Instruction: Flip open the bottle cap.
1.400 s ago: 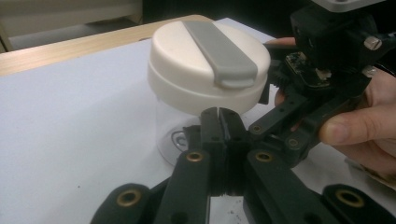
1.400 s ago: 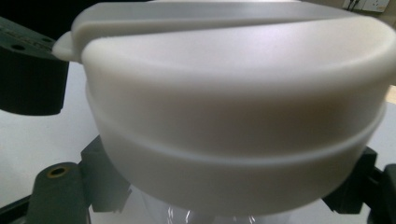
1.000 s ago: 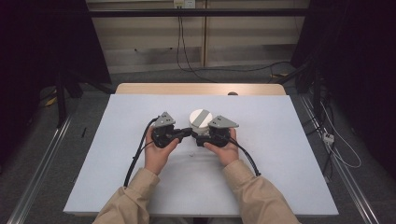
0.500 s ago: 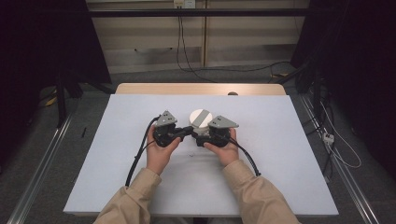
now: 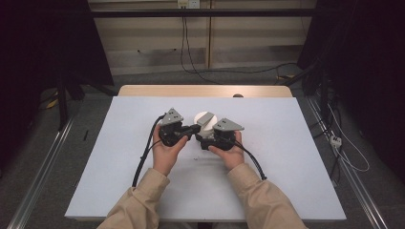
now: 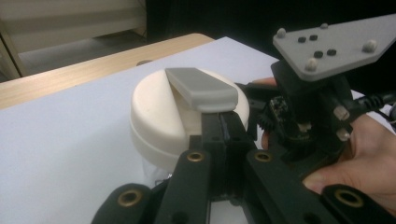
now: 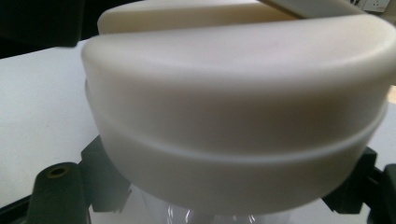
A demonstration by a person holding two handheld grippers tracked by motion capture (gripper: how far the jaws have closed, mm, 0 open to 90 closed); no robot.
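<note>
A clear jar with a cream lid stands on the white table between my two grippers. A grey flip tab lies across the lid. In the left gripper view my left gripper is shut, jaws pressed together, with its tips tucked just under the near end of the tab; whether they pinch it I cannot tell. My right gripper is shut on the jar's clear body just below the lid. From above, the left gripper and right gripper meet at the jar.
The white table top spreads wide on all sides of the jar. Its wooden far edge lies behind. Black cables trail from both grippers toward the person's sleeves. Rails and floor cables run beside the table.
</note>
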